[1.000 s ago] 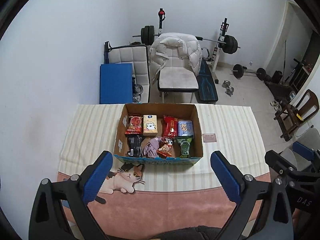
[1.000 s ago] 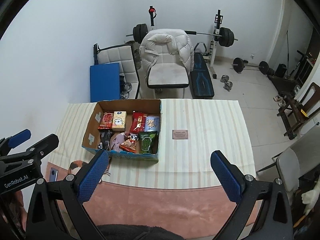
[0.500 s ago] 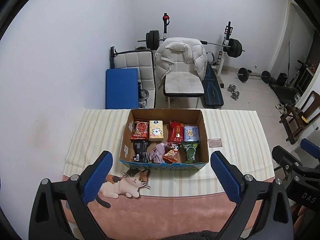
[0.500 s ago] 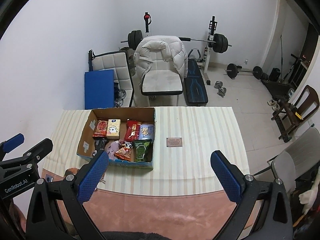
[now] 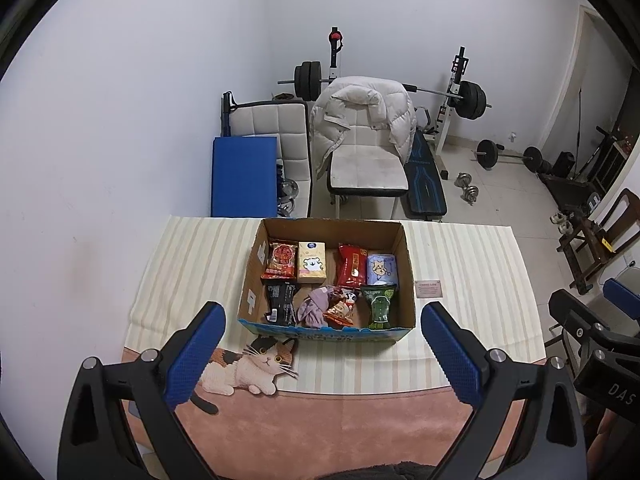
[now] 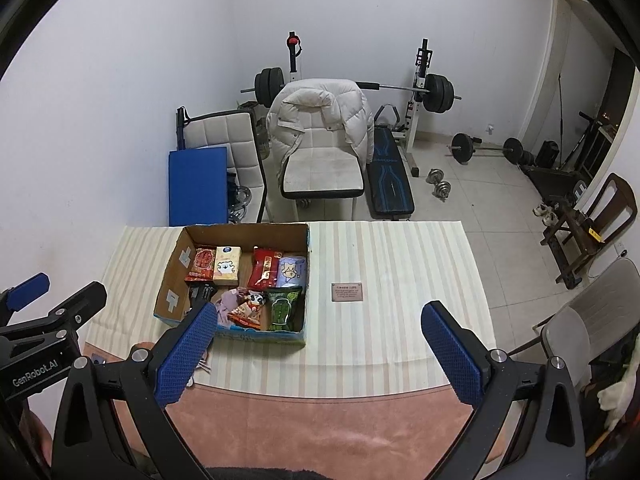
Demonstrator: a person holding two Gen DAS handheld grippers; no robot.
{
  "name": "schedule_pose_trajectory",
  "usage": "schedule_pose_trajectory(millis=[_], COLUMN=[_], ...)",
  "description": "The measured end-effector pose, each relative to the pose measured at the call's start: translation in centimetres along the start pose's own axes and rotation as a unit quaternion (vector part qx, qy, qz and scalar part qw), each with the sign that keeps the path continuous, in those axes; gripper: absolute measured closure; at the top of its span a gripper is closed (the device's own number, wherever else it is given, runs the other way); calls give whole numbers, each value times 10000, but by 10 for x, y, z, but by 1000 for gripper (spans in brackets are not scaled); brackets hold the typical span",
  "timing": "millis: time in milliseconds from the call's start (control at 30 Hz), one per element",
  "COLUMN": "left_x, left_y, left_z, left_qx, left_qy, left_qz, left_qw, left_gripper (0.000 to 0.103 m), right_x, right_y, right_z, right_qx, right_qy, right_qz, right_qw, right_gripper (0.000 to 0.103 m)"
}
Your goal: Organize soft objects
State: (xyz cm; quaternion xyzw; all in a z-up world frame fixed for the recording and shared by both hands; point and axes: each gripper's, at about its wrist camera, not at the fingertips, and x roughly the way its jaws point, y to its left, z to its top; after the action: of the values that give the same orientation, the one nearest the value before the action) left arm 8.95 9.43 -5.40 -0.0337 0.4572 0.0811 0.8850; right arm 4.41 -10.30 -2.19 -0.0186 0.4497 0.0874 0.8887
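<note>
A cardboard box [image 5: 405, 248] stands on the striped tablecloth; it also shows in the right wrist view [image 6: 172, 264]. It holds several snack packets, a tissue pack [image 5: 311, 267] and a crumpled purple cloth [image 5: 314, 308]. My left gripper [image 5: 322, 344] is open and empty, held above the table's near edge in front of the box. My right gripper [image 6: 316, 340] is open and empty, held to the right of the box. The left gripper also shows at the left edge of the right wrist view [image 6: 36, 320].
A small card [image 6: 347, 292] lies on the cloth right of the box. A cat picture [image 5: 248, 364] is on the pink mat at the near edge. Behind the table stand a chair with a white jacket [image 5: 360, 120], a weight bench and barbells.
Both grippers have risen and drawn back from the table, so the box looks smaller and farther. Nothing on the table has moved.
</note>
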Motion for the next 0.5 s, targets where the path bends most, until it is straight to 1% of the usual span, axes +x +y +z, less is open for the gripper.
schedule_pose_trajectory(millis=[500], left_x=[1], left_y=[0], left_z=[-2], left_qx=[-39], left_qy=[18], left_qz=[14], left_qw=[10000], left_gripper=[3], right_x=[-2], right_y=[1], right_z=[0], right_qx=[-14], right_qy=[-13], right_qz=[-25], right_qw=[10000], right_gripper=[0])
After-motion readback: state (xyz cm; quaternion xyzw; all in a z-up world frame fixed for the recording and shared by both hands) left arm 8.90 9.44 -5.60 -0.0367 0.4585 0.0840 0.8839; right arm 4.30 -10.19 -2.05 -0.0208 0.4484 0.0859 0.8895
